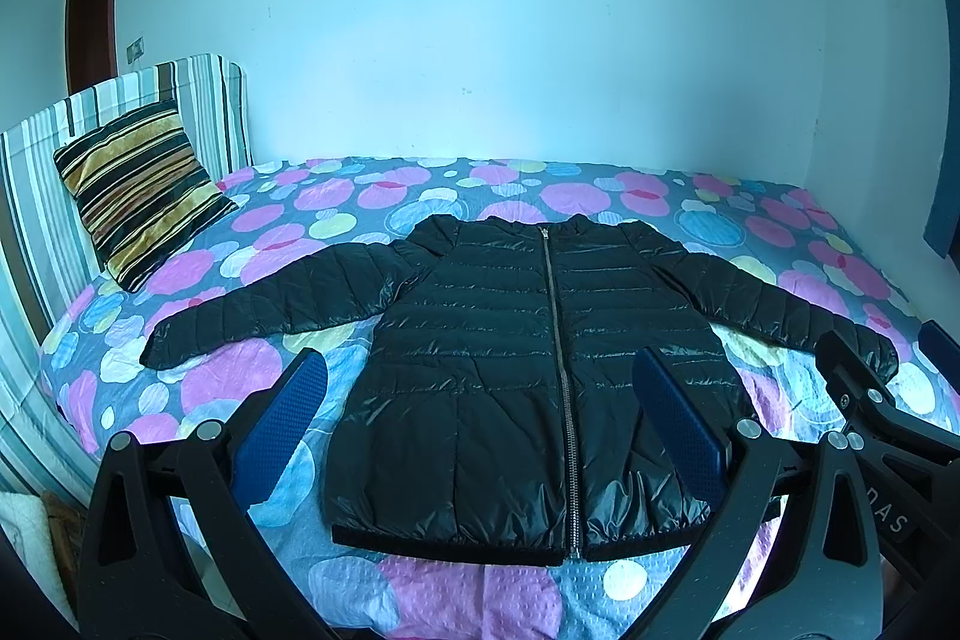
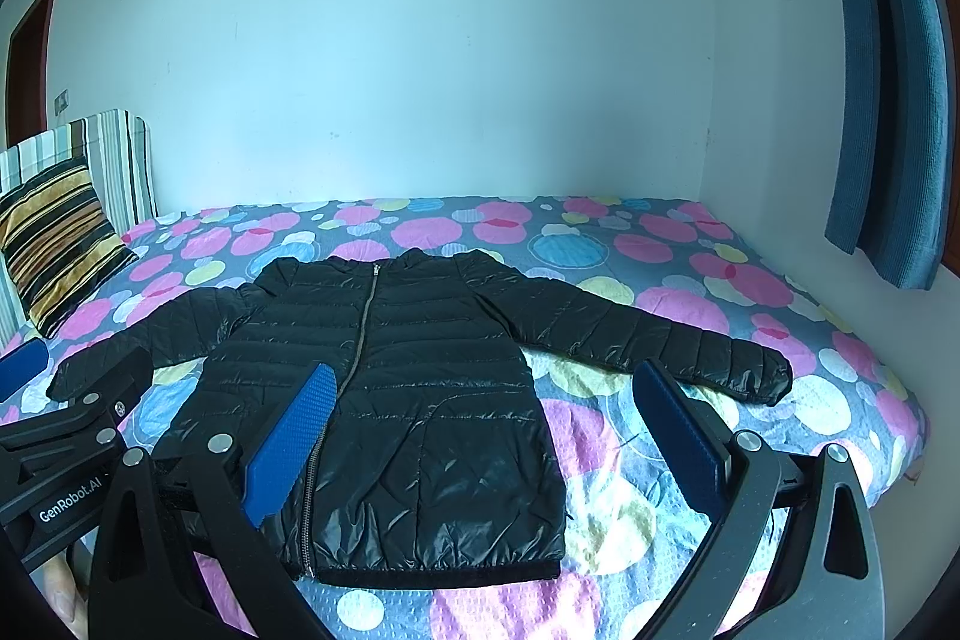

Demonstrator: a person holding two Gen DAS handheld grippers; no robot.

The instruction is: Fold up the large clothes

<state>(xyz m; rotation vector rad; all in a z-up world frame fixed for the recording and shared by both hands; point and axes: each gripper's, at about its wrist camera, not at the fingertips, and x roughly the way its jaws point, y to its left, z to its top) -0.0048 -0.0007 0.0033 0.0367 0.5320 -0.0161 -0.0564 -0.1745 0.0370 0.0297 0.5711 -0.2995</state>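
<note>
A black quilted puffer jacket (image 1: 510,370) lies flat and face up on the bed, zipped shut, both sleeves spread out sideways, hem toward me. It also shows in the right wrist view (image 2: 396,400). My left gripper (image 1: 480,370) is open and empty, held above the jacket's lower body, blue pads (image 1: 282,430) wide apart. My right gripper (image 2: 480,382) is open and empty, above the jacket's right side and hem. Each gripper's black frame shows at the edge of the other's view.
The bed (image 1: 480,592) has a sheet with pink, blue and yellow circles. A striped cushion (image 1: 141,187) leans on the striped headboard (image 1: 204,100) at the left. A blue curtain (image 2: 888,100) hangs at the right. A plain wall stands behind the bed.
</note>
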